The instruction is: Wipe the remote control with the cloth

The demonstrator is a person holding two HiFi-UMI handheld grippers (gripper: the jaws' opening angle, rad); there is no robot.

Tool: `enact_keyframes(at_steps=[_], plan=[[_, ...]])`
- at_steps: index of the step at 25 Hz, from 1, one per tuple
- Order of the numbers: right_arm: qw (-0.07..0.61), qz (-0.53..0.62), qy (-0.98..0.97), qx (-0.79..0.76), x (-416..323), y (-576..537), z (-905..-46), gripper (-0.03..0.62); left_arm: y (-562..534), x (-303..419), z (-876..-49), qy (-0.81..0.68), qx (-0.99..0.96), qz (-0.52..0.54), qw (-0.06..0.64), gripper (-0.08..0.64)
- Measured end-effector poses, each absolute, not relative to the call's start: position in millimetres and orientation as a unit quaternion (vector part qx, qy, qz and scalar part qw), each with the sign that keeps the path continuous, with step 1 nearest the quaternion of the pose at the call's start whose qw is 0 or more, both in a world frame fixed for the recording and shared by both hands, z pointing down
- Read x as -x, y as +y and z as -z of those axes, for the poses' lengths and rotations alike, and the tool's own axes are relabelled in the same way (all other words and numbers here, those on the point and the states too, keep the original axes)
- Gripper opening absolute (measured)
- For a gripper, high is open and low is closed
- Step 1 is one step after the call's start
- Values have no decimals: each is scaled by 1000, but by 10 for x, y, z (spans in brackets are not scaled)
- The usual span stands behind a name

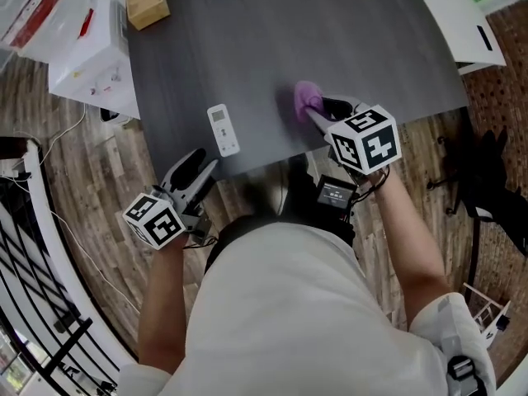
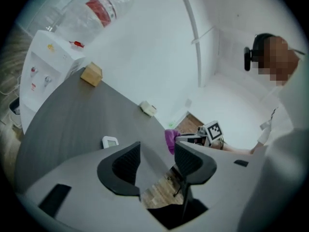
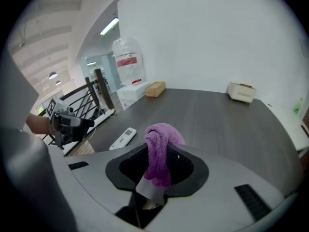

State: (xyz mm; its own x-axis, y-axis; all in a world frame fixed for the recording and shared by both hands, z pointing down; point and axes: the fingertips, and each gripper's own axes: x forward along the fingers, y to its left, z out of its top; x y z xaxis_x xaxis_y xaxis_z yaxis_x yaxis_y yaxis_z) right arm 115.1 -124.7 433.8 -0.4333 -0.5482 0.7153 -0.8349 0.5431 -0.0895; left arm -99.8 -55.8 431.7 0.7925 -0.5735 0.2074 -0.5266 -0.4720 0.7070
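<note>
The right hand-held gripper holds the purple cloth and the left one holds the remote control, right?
No. The left hand-held gripper is empty, its jaws apart, as the left gripper view shows; the white remote control lies on the grey table. The right hand-held gripper does hold the purple cloth.

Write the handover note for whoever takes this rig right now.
Left hand-held gripper: open, empty, just off the table's near edge.
Right hand-held gripper: shut on the purple cloth, above the table.
Remote control: face up near that edge, between the two grippers, touched by neither.
Done: cloth is in hand.
Left: bring the cloth to the remote control and wipe it; any earlier wiping cannot be told.
</note>
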Motion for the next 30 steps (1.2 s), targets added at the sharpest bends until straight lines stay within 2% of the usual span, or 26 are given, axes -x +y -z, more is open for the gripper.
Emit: enact_keyframes(at_steps=[3,6,11,15,20,25,30], plan=[[281,-237,-810,-456,-1275,-1107,-4174,107,-490,1072,-4104,-317,-851,90,408,104],[249,-247,-801,-484,-1383,-940,-4055,107,-382,1067,-3984,-302,-848,128,416,21],[191,-255,-793,-519,-1472,-784,-3774,107,-251,1021,-3817,-283,-843,161,428,12],[174,-243,-801,-519,-1544,-613,-3583,107,-91,946,-3562,-280,-851,185,404,12],[205,-175,-811,-520,-1780,-331,-3478,107,241,916,-3330,-301,-857,195,371,12],[234,-50,-806,-542,-2211,52,-3231,107,793,739,-3339,-328,-850,188,367,12],[289,77,-772,-561,-2964,603,-3073,107,1439,270,-3338,-345,-844,188,366,12]])
